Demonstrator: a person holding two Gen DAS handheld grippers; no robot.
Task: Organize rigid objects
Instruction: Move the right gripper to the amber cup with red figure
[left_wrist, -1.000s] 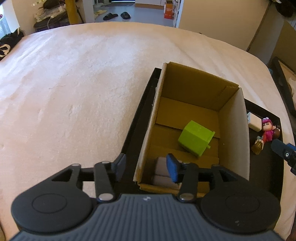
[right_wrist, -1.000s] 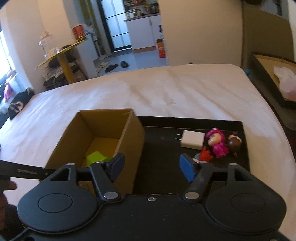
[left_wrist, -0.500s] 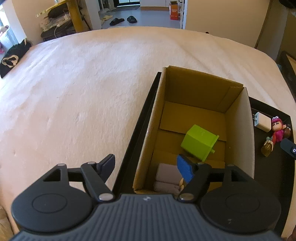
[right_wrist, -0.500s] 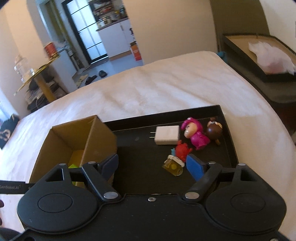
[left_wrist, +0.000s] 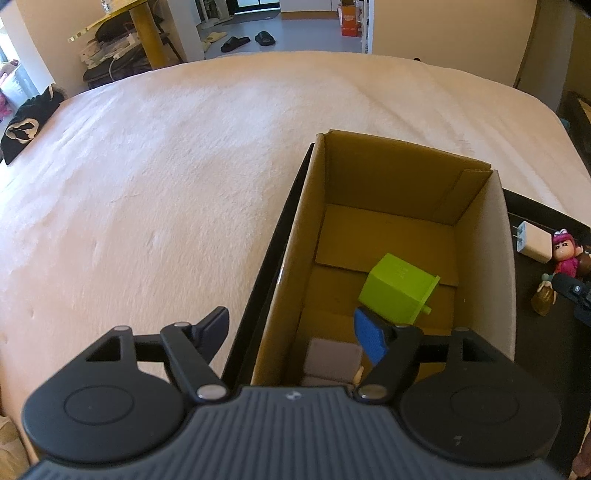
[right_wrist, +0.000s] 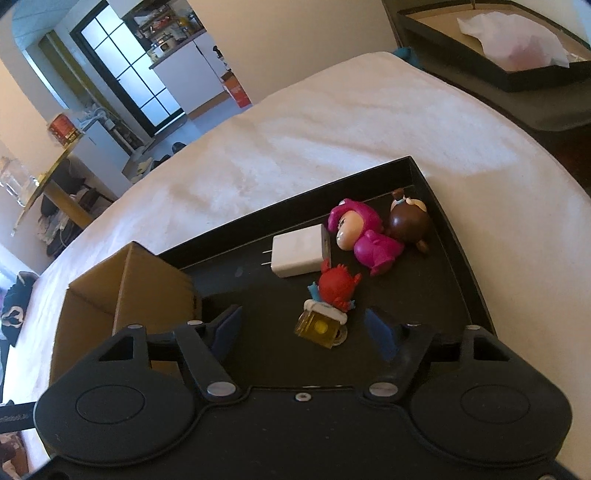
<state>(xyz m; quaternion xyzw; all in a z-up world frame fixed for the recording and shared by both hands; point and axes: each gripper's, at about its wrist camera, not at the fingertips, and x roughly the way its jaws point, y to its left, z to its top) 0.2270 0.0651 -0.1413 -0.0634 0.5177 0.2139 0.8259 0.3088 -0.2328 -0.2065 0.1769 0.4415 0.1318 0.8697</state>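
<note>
Figurines are what you are after now: your right tool (right_wrist: 302, 332) hangs wide open and empty just short of the red crab-like figure on its yellow base (right_wrist: 327, 310), which lies on the black tray (right_wrist: 456, 236) to the right of the cardboard box (right_wrist: 147, 280). Beyond the red figure sit the white charger (right_wrist: 297, 251), the pink doll (right_wrist: 364, 236) and the brown-headed doll (right_wrist: 410, 221), all close together. Bring the fingers down astride the yellow base alone, and close on the broad flat sides so nothing twists out or nudges the charger. Your left tool (left_wrist: 291, 332) is likewise wide open and holds nothing, straddling the box's left wall; inside the box lie a lime-green block (left_wrist: 399, 291) and a grey block (left_wrist: 334, 356). Keep it clear of the box mouth.
</note>
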